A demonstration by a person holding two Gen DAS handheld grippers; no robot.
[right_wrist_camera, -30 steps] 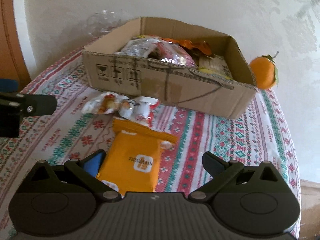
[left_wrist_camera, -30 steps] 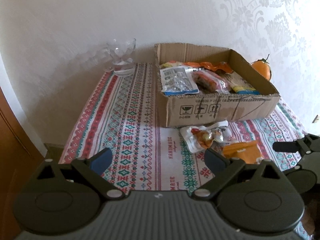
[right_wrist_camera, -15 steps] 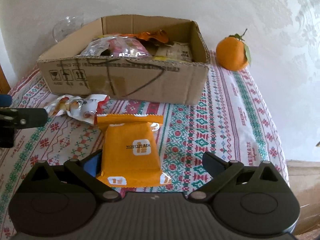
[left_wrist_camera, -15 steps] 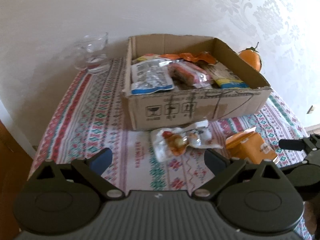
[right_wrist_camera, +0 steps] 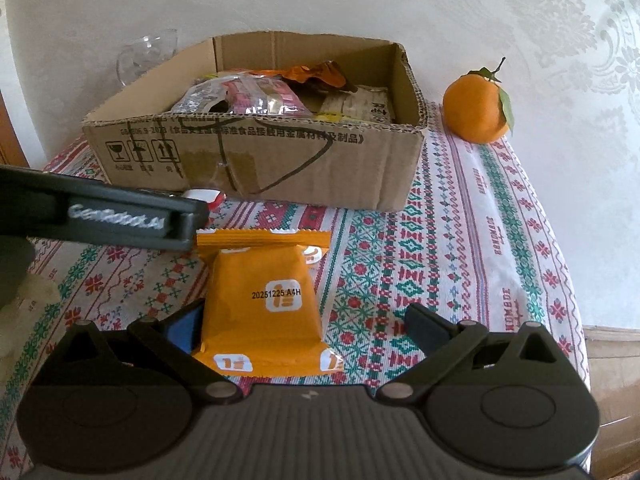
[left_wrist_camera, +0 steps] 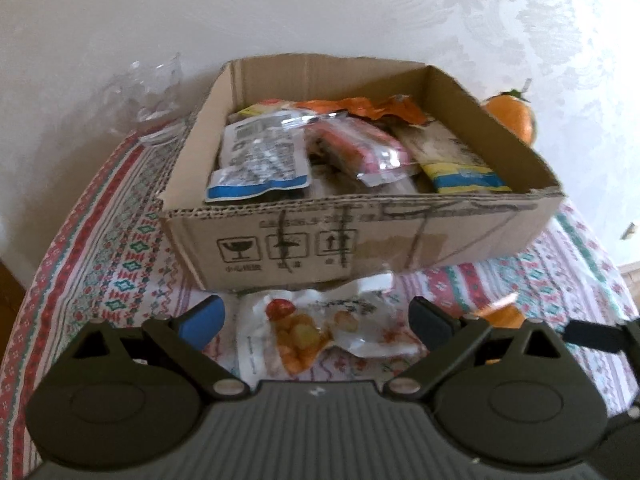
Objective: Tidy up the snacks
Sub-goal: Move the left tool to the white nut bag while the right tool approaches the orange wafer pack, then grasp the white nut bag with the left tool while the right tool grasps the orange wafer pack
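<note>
An open cardboard box (left_wrist_camera: pixel 360 236) (right_wrist_camera: pixel 256 160) holds several snack packets on the patterned tablecloth. In front of it lies a clear snack packet (left_wrist_camera: pixel 320 324) with orange and red pieces, between the wide-apart fingers of my left gripper (left_wrist_camera: pixel 316 320), which is open. An orange snack packet (right_wrist_camera: pixel 262 300) lies flat on the cloth between the fingers of my right gripper (right_wrist_camera: pixel 304 328), also open; the packet sits against its left finger. Only a corner of the orange packet (left_wrist_camera: pixel 500 314) shows in the left wrist view. The left gripper's finger (right_wrist_camera: pixel 120 216) crosses the right wrist view at left.
A glass bowl (left_wrist_camera: pixel 156 100) (right_wrist_camera: pixel 146 56) stands behind the box at left. An orange fruit with leaves (right_wrist_camera: pixel 478 110) (left_wrist_camera: pixel 512 118) sits right of the box by the wall. The table edge (right_wrist_camera: pixel 576 312) drops off at right. A wooden door edge (right_wrist_camera: pixel 8 136) is at far left.
Both grippers moved forward toward the box. The clear packet now lies between the left fingers, and the orange packet sits deeper between the right fingers. Both stay open.
</note>
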